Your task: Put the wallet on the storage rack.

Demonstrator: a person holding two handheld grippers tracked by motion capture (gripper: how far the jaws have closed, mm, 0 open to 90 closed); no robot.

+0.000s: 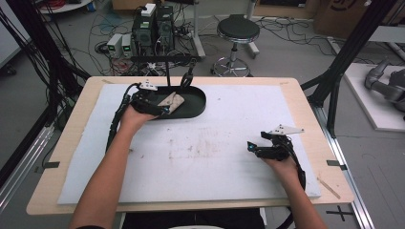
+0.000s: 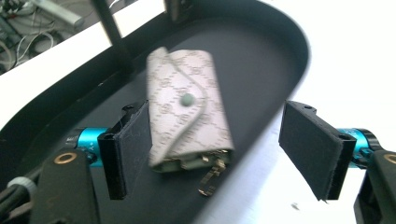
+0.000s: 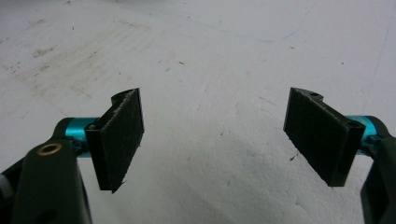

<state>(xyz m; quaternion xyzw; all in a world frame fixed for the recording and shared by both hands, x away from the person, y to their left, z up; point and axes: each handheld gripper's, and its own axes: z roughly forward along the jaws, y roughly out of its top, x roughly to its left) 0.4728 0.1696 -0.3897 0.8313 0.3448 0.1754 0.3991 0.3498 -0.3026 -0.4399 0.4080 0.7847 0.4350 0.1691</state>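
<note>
Left gripper view: key pouch point(image 2: 187, 112) in black tray point(image 2: 261, 60) lies between wide fingers point(image 2: 126, 149), touching the left one.

A small beige key pouch point(image 2: 187, 112) with a woven pattern lies in the black oval tray point(image 2: 275, 60), flap snapped shut by one grey-green stud. It sits at a slant near the tray's near rim, and a brass clip pokes from its open end (the picture is slightly blurred there).
</note>
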